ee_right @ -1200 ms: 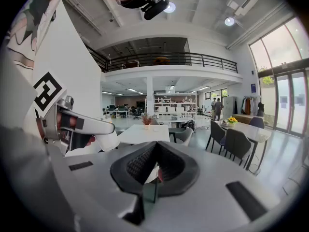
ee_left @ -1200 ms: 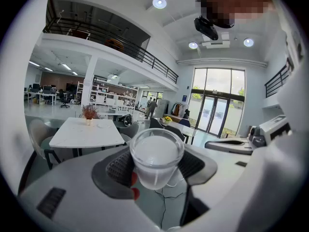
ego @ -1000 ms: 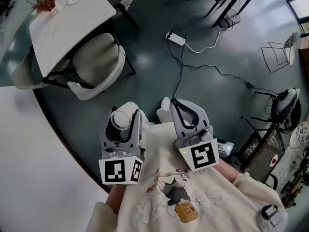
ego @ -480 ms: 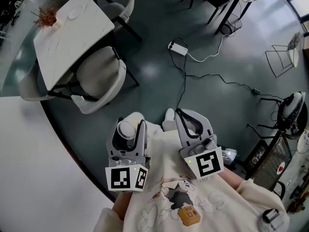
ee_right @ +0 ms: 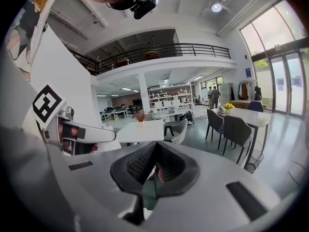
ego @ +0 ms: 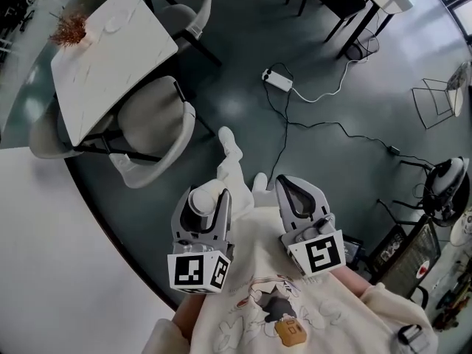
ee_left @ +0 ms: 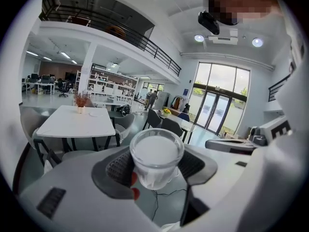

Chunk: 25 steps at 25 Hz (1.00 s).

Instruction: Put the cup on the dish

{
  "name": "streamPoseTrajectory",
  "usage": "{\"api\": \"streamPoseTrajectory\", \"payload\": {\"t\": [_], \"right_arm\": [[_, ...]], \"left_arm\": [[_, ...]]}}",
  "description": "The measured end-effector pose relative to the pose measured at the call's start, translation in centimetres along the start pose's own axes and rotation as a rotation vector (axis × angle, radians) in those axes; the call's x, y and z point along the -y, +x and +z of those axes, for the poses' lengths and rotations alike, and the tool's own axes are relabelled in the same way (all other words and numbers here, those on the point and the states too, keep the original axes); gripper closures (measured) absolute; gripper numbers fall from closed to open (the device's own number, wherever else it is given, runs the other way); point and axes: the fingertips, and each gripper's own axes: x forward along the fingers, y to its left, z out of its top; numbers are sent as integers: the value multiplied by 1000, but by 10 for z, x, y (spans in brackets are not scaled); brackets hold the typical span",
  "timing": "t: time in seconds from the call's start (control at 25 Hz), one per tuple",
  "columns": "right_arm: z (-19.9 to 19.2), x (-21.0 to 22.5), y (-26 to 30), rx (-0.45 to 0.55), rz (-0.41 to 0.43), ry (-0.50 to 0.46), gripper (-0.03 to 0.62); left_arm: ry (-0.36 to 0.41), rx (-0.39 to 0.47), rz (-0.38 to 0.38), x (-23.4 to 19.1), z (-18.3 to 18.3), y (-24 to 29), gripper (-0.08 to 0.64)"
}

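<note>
L hand-held gripper (ego: 200, 214): jaws clamped on the sides of a clear cup (ee_left: 155, 158), rim twd its cam. Cup is held in the air, just off the curved edge of the white surface (ego: 44, 271), over the grey floor (ego: 332, 87). R hand-held gripper (ego: 299, 198) is just beside it, jaws drawn together w/ nothing between.

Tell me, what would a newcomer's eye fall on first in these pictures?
The clear cup, clamped in the left gripper, fills the middle of that gripper's view. Beside it, the right gripper is shut and empty. Both hang over a dark floor where a white power strip lies.
</note>
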Motion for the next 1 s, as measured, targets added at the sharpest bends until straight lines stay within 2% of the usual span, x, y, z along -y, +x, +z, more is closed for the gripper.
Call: {"api": "streamPoseTrajectory", "payload": {"t": [0.12,0.36,0.56,1.0], "right_arm": [[9,16,33,-4,-13,-5,586],[44,44,116,-17,-25,-38,586],[74,58,186,-38,-22,-64,586],[92,52,295,-81,75,-61,586]], "left_arm": [[-24,-3,-8,-14,15,35,290],[-13,45,-33,-50,83,113,290],[-23,66,-15,-86,130,157,289],[-86,65,66,-164,163,211,289]]}}
